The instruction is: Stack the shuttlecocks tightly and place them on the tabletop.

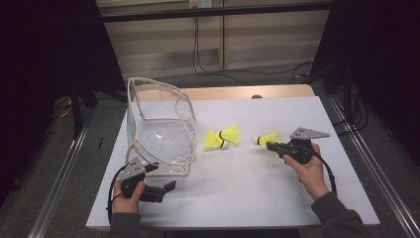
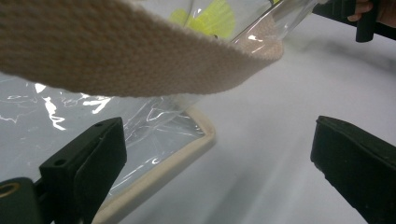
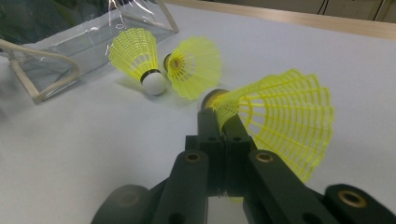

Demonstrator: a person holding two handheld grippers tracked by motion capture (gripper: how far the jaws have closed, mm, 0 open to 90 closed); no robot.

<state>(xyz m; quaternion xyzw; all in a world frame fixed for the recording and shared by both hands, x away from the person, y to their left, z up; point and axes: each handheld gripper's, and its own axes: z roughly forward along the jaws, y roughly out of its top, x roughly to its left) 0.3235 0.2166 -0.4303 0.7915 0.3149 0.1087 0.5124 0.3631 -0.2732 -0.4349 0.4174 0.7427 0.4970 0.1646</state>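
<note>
Three yellow shuttlecocks were in play, and one of them, the held shuttlecock (image 3: pixel 275 116), sat clamped by the edge of its skirt in the right gripper (image 3: pixel 222 116), whose jaws were pinched tight on the mesh. In the high view this shuttlecock (image 1: pixel 267 139) lay right of centre, its white cork pointing left, low over the counter (image 1: pixel 237 198); gripping the thin skirt rather than the round cork probably gave the flat pads something they could bite on. Two loose shuttlecocks (image 1: pixel 222 138) lay together near the middle of that frame, touching or nearly so, between the held one and the clear bag (image 1: pixel 161 131). The bag stood left of centre with its cream-edged mouth gaping, which looked like the reason it was propped there: to take the shuttlecocks one by one. Its webbing strap (image 2: pixel 126 51) arched across the upper left of the left gripper view. The left gripper (image 1: pixel 156 191) rested at the lower left of the high view just beside the bag's near corner, jaws spread wide with nothing between them, seemingly ready to steady the bag.
</note>
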